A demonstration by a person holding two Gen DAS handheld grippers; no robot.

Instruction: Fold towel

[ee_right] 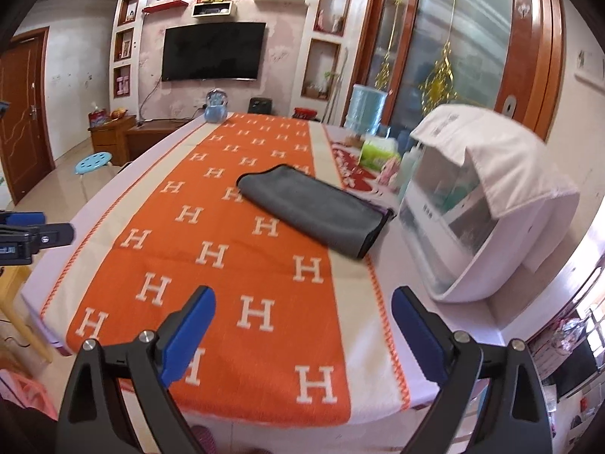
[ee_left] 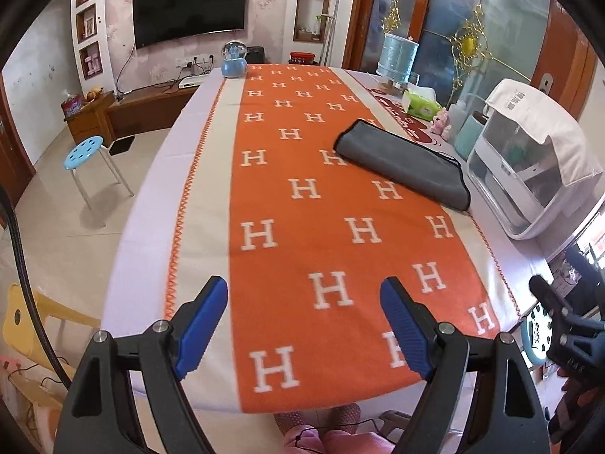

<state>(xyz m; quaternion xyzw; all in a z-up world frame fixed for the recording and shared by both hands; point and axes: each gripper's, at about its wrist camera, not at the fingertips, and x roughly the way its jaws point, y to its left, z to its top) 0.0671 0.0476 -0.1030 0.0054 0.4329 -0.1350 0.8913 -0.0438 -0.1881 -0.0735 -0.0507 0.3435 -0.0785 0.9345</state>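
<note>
The towel (ee_left: 404,162) lies on the table (ee_left: 151,196), toward its right edge and about midway along its length, well beyond both grippers. It is a grey rectangle, already doubled over at least once by the look of its rounded, thick edge, and its long axis runs diagonally: one end points to the far middle of the table, the other to the right edge, where it stops just beside a white appliance (ee_right: 484,204). A dark trim shows along the end by the right edge.

The left gripper (ee_left: 304,319) hovers over the near edge with its jaws wide apart and nothing between them. The right gripper (ee_right: 302,329) hovers over the near edge too, also spread wide and empty. From the left one the towel lies ahead and to the right; from the right one it lies almost straight ahead, so the right hand looks the nearer, and the towel's near-right end is the corner it would probably reach first.

The towel looks soft and plush, matte, likely microfibre, limp enough to drape. Under it a runner (ee_right: 234,265) covers the table's middle: orange woven cloth with white H letters, cream borders and zigzag stitching. The gripper fingers (ee_left: 406,335) are blue ribbed pads on black arms.
</note>
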